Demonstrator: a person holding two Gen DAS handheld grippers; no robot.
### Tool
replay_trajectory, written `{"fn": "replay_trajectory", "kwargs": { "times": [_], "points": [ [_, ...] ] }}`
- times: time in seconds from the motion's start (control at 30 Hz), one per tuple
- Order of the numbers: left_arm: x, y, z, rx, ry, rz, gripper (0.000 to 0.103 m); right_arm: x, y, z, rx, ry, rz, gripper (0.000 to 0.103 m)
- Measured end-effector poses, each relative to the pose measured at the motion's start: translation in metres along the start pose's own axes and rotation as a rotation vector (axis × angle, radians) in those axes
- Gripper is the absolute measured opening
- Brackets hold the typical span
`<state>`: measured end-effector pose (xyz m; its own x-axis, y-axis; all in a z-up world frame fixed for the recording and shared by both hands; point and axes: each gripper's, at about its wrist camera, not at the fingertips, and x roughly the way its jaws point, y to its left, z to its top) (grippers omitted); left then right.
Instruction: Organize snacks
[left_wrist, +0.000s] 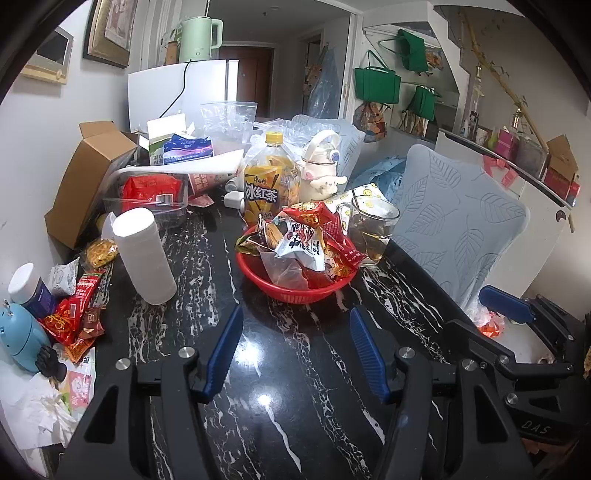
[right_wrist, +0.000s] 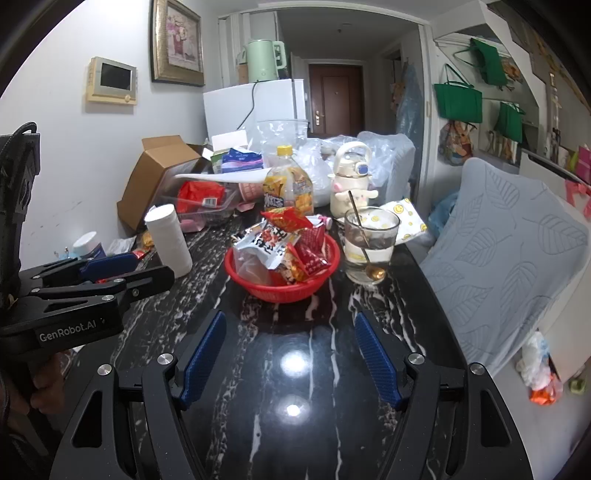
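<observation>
A red plastic basket stands mid-table, heaped with snack packets. More loose red snack packets lie at the table's left edge. My left gripper is open and empty, a little short of the basket. My right gripper is open and empty too, facing the basket from the near side. The right gripper also shows at the right of the left wrist view, and the left gripper at the left of the right wrist view.
A white cylinder canister stands left of the basket. A glass with a spoon stands to its right. An iced-tea bottle, a cream flask, a clear tray with a red packet and a cardboard box stand behind. A blue cushion borders the right.
</observation>
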<state>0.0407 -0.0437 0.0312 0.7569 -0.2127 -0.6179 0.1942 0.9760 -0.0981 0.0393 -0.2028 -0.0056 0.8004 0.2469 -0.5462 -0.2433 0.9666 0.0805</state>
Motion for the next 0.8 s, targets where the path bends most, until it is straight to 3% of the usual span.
{"fn": "replay_trajectory", "kwargs": {
  "times": [0.8],
  "points": [
    [0.0033,0.0000,0.0016,0.015,0.017,0.043,0.059,0.0026,-0.0048,-0.0025,-0.001,0.008,-0.009,0.073]
  ]
}}
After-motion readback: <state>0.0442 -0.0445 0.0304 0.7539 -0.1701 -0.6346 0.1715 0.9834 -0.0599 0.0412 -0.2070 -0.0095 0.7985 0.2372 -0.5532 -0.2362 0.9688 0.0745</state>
